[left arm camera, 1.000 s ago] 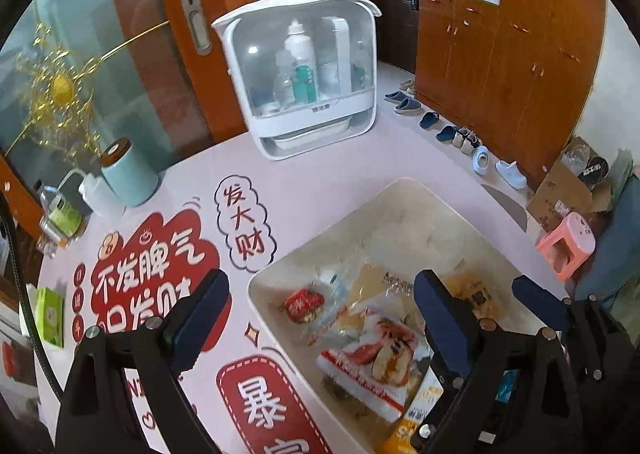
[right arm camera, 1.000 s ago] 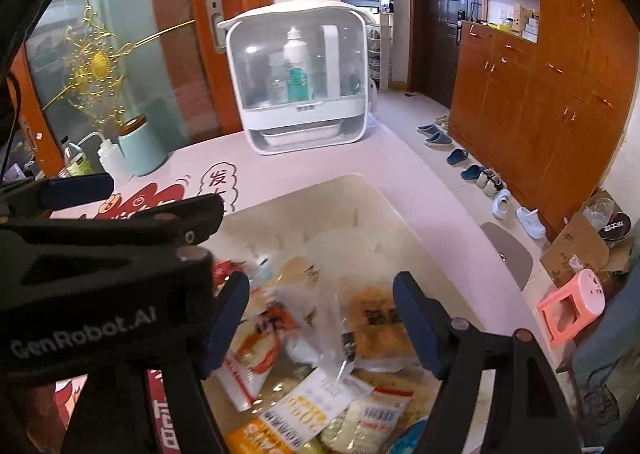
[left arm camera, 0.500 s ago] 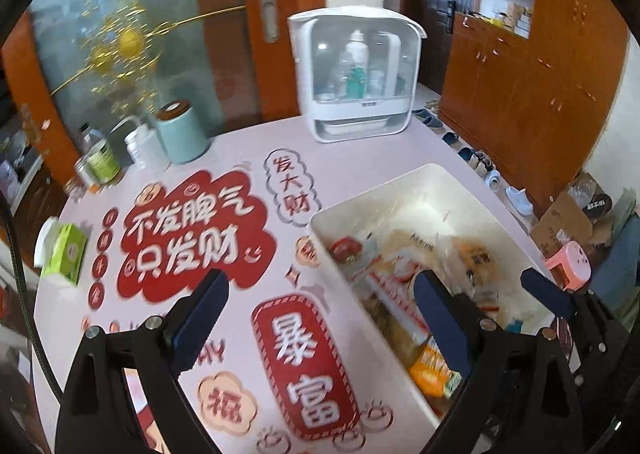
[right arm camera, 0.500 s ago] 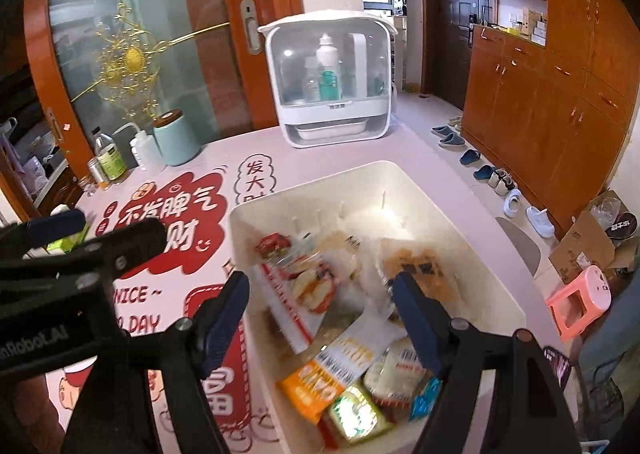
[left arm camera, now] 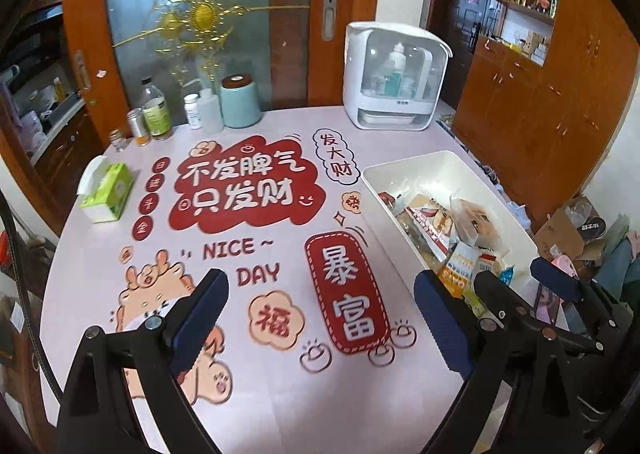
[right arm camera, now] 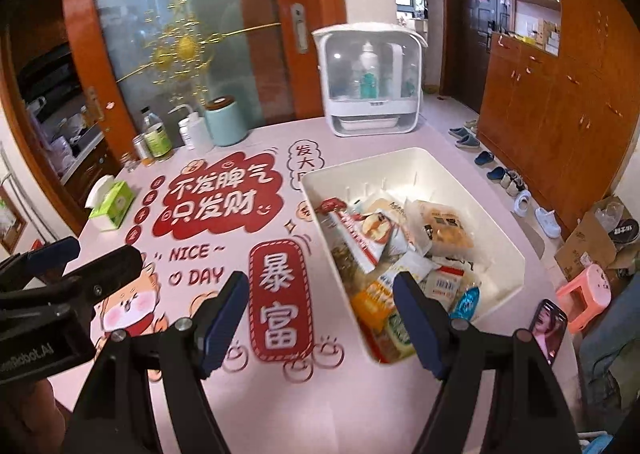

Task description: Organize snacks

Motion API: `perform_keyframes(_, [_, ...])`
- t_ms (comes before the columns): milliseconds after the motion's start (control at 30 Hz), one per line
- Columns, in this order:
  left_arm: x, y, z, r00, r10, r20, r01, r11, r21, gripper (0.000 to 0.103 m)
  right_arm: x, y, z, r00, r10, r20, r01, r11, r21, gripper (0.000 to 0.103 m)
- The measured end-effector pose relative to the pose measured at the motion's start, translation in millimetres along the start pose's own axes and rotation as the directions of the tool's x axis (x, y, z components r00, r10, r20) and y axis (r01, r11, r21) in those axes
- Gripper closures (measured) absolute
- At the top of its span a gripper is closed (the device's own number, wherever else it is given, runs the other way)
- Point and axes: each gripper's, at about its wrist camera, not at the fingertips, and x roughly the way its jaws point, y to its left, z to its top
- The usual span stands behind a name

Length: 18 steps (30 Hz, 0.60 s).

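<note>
— Both my grippers have pulled back from the white bin (right arm camera: 516,250); more tablecloth (left arm camera: 280,406) shows now.
— Holding anything?
— No. My left gripper (left arm camera: 320,326) gapes wide, my right gripper (right arm camera: 320,318) stands parted, both empty.
— The snack packets (right arm camera: 400,238)?
— Heaped inside the bin, at the table's right side.

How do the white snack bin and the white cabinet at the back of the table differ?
The bin is low, open-topped and opaque, with snack packets piled inside; the cabinet stands tall, is closed and has a clear front showing bottles. The bin sits nearer the grippers, the cabinet at the far edge. Both are white plastic.
</note>
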Motion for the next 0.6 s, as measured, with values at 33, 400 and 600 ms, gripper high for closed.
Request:
perform_keyframes(33, [-8.7, 3.0, -5.3, 1.000, 0.003, 0.009, -0.003, 1.000, -0.003, 0.010, -5.8, 3.8, -2.7, 1.000, 0.003, 0.002, -0.003, 1.000, -0.005, 0.028])
perform_keyframes(400, [-58.0, 7.0, -36.5, 0.999, -0.013, 0.048, 0.014, 1.000, -0.021, 0.007, -61.3, 31.7, -29.4, 1.000, 0.013, 0.017, -0.012, 0.999, -0.053, 0.028])
perform_keyframes(600, [-71.6, 3.2, -45.6, 0.999, 0.003, 0.036, -0.002, 1.000, -0.029, 0.006, -73.7, 32.3, -37.5, 0.998, 0.056, -0.009, -0.056, 0.997, -0.061, 0.028])
